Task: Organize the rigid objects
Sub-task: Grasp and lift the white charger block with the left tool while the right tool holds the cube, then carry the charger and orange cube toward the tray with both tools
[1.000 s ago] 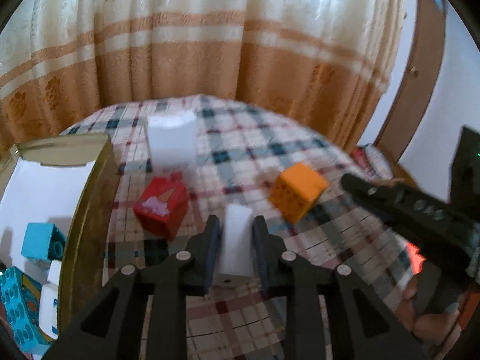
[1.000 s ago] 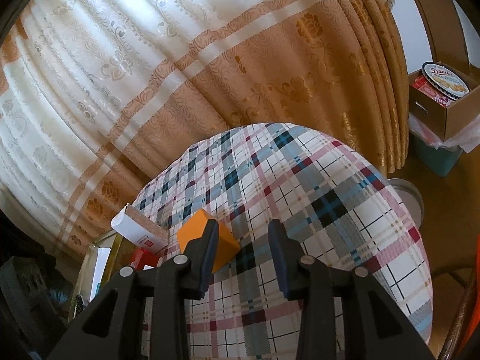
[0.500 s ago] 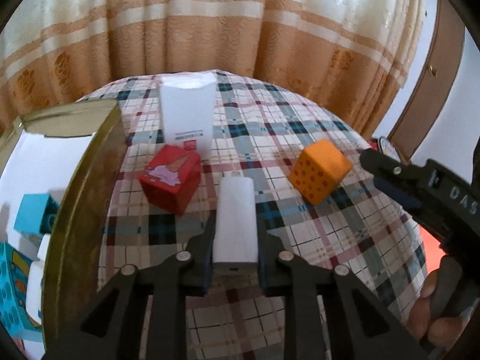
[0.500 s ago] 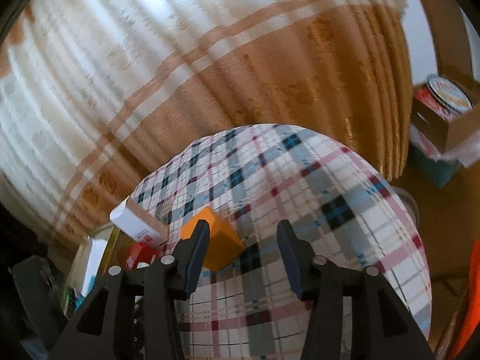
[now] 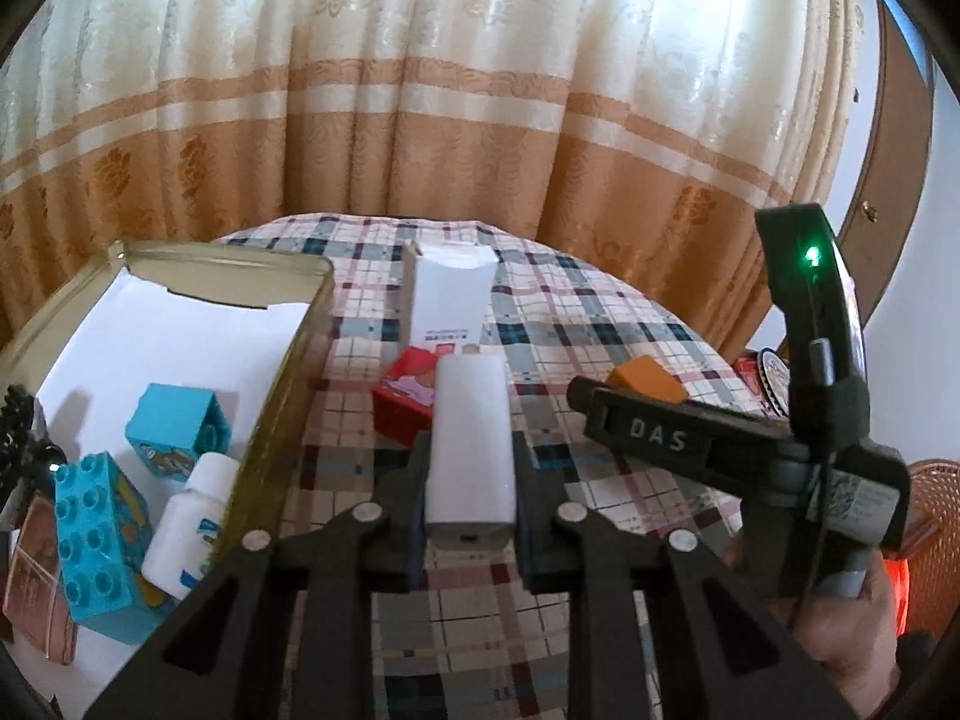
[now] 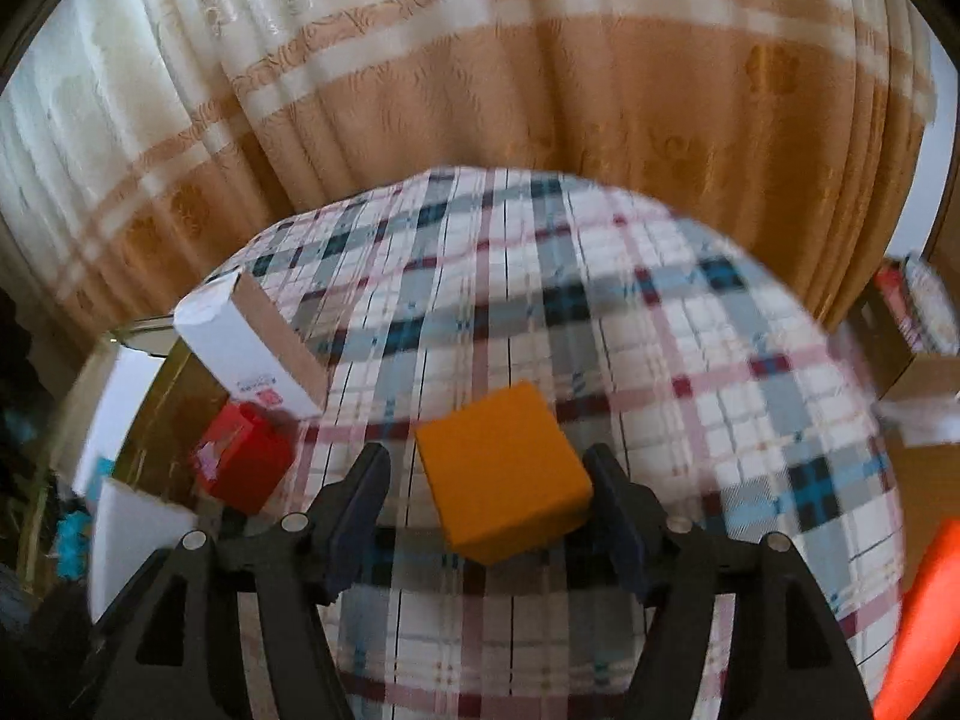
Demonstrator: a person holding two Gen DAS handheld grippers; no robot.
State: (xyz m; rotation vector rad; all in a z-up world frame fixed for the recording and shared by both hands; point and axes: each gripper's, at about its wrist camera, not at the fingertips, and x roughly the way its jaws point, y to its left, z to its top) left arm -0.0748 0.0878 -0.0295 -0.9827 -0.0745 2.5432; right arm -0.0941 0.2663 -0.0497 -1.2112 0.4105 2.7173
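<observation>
My left gripper [image 5: 471,465] is shut on a white rounded block [image 5: 471,420], held above the plaid table [image 5: 600,324]. To its left stands an open gold tin [image 5: 288,372] holding blue toy bricks [image 5: 99,534] and a white bottle [image 5: 192,516]. A red cube [image 5: 399,396] and an upright white carton [image 5: 447,294] stand just beyond the block. My right gripper [image 6: 486,498] is opening its jaws around the orange cube [image 6: 501,468], which rests on the table between them; a gap shows at the left finger. The red cube [image 6: 243,465] and white carton [image 6: 252,354] lie to its left.
An orange and cream curtain [image 5: 480,120] hangs close behind the round table. A cardboard box [image 6: 918,330] sits on the floor off the right edge. An orange basket [image 5: 930,516] is low at the right, beside the hand holding the right gripper [image 5: 660,426].
The left gripper rose and shifted left with the white block, bringing the tin's inside into view. The right gripper opened wider and moved over the orange cube, which now lies between its fingers.
</observation>
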